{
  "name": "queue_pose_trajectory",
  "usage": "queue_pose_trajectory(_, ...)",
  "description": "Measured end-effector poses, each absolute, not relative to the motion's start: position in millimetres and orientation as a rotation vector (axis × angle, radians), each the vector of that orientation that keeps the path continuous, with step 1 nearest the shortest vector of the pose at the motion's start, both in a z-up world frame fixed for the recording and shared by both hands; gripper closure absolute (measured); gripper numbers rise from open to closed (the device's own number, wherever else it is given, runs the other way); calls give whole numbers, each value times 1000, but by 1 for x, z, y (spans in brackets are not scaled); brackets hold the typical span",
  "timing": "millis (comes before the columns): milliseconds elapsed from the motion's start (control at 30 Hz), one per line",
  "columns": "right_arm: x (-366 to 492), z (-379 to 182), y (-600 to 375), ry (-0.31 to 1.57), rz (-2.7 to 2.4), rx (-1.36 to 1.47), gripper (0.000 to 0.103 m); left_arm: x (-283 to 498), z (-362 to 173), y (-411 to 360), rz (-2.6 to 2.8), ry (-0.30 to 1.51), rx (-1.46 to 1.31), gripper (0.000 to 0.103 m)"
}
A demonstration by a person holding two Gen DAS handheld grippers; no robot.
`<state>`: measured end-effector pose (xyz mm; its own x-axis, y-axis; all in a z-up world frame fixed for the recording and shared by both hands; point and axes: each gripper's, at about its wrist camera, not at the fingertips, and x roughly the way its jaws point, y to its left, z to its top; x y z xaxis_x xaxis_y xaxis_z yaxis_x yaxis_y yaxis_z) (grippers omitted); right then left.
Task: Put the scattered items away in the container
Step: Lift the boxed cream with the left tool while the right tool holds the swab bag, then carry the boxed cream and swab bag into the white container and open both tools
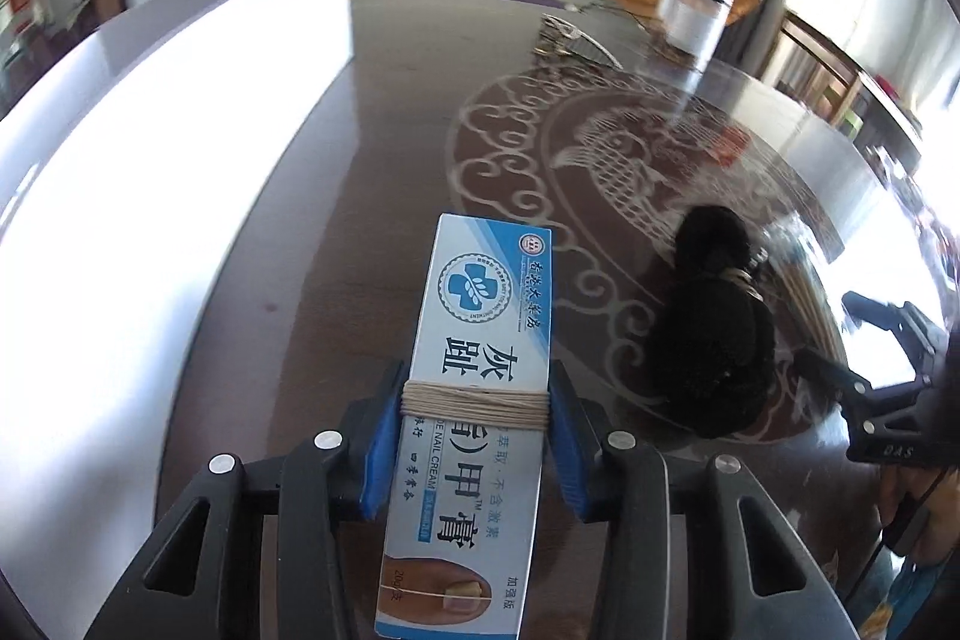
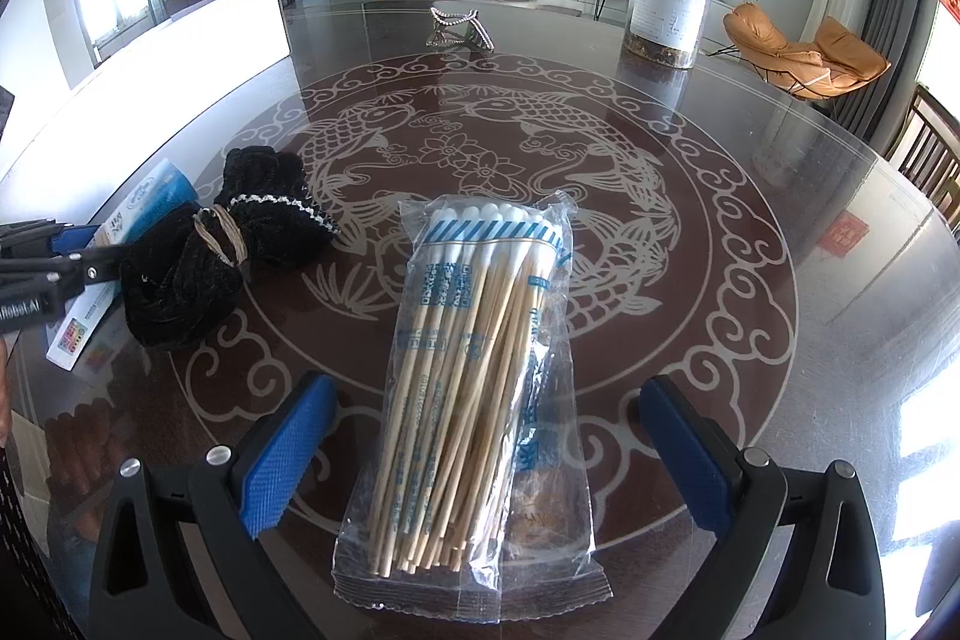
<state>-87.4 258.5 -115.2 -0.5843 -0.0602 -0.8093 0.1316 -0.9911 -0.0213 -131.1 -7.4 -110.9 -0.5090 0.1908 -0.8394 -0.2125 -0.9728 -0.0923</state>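
**Two grippers over the round table, one already holding a box**

Two hand-held grippers work above a big round glass table (image 2: 750, 172) with a fish pattern under the glass. At about ten o'clock on the table stands the long white container (image 2: 180, 58), its wall very bright in the light. At one o'clock, far from the grippers, a clear jar (image 2: 669, 7) with a black lid stands upright.

Near six o'clock lies a plastic bag of cotton swabs (image 2: 474, 388), flat on the glass. The right gripper (image 2: 486, 454) hangs over it with jaws wide, one blue pad on each side of the bag, not touching it.

At nine o'clock from the swabs rests a black hair bow (image 2: 198, 268), tied with a tan band. Just beside it, at its nine o'clock, the left gripper (image 1: 477, 436) is clamped on a blue and white nail cream box (image 1: 480, 382); the blue pads press both long sides, where tan string is wound around it.

At twelve o'clock a small beaded hair clip (image 2: 459, 28) lies alone.
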Motion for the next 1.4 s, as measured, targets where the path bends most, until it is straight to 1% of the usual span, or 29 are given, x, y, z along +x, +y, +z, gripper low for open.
queue_pose_trajectory(133,-87,-115,259,114,-2700,1377,1,-120,-112,-17,2583,21,-1442,59)
queue_pose_trajectory(333,-86,-115,259,102,-2702,1379,1,-99,-112,-9,2569,68,-1434,59)
queue_pose_trajectory(400,-88,-114,263,57,-2692,1370,0,-93,-109,-7,2567,86,-1419,59)
queue_pose_trajectory(533,-103,-110,267,17,-2612,1449,1,-88,-107,-7,2557,92,-1416,59)
queue_pose_trajectory(600,-111,-109,266,21,-2579,1505,10,-87,-106,-8,2556,82,-1417,59)
queue_pose_trajectory(633,-113,-107,264,54,-2586,1515,27,-86,-106,-9,2557,77,-1415,59)
queue_pose_trajectory(667,-115,-106,260,118,-2589,1524,49,-85,-104,-9,2558,74,-1409,59)
queue_pose_trajectory(700,-115,-104,258,156,-2576,1519,60,-84,-101,-10,2560,73,-1402,59)
queue_pose_trajectory(767,-114,-100,255,177,-2552,1534,67,-81,-94,-12,2565,69,-1378,59)
queue_pose_trajectory(900,-98,-73,261,129,-2575,1459,68,-73,-78,-15,2578,54,-1327,59)
queue_pose_trajectory(1033,-85,-66,261,154,-2547,1475,68,-68,-72,-22,2539,-51,-1342,59)
queue_pose_trajectory(1100,-85,-62,262,131,-2533,1485,68,-65,-61,-29,2535,-99,-1329,59)
queue_pose_trajectory(1200,-87,-38,255,78,-2532,1420,68,-65,-34,-48,2563,-157,-1276,59)
queue_pose_trajectory(1267,-93,-15,242,49,-2523,1353,68,-66,-6,-69,2600,-192,-1225,59)
queue_pose_trajectory(1400,-107,36,196,45,-2485,1202,68,-78,41,-124,2703,-234,-1162,59)
